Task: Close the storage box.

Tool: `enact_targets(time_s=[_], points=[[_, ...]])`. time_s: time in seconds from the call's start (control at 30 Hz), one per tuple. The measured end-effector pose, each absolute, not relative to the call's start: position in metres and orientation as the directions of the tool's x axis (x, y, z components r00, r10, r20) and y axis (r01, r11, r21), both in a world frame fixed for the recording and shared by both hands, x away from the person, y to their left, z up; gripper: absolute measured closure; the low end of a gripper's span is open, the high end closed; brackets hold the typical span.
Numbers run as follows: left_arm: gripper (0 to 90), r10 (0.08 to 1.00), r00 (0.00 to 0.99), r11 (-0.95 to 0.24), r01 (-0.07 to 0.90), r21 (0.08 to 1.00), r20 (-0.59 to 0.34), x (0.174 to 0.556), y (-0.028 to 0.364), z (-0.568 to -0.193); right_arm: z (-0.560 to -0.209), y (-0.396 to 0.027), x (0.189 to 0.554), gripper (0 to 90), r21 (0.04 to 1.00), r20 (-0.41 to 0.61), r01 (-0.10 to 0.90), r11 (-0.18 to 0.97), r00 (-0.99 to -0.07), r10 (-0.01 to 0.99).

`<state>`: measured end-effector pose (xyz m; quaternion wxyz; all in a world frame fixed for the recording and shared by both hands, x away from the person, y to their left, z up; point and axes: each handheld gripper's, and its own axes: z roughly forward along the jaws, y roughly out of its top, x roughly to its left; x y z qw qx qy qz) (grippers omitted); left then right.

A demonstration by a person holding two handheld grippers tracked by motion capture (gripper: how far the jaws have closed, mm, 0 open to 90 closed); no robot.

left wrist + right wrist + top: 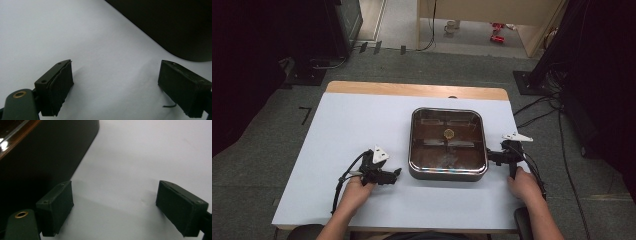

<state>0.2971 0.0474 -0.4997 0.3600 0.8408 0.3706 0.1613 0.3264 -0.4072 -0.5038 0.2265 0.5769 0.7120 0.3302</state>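
A square dark pan (448, 170) with a shiny rim and a brown reflective inside stands right of the table's middle; a small gold mark (449, 133) shows at its centre. My left gripper (396, 174) rests on the white table (357, 130) just left of the pan's front left corner, open and empty. In the left gripper view the gripper (115, 87) stands wide apart over bare white surface, the pan's dark wall (175, 27) at the upper right. My right gripper (493, 156) sits against the pan's right side, open. In the right gripper view the gripper (113, 207) holds nothing, the pan's wall (42, 157) left.
The table's far edge is a bare wooden strip (412, 90). Grey carpet surrounds the table, with dark equipment stands (332, 30) at the back left and cables (552, 115) on the floor at the right.
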Motion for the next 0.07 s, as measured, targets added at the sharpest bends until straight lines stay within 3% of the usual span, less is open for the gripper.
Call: enact_targets(time_s=[0.07], points=[[12.5,0.739,0.673,-0.465,0.507,0.725,0.004,0.2971,0.0475,-0.4998,-0.5038,-0.4072,0.3264,14.0,0.731,0.059,0.672,0.116,-0.232,0.971]])
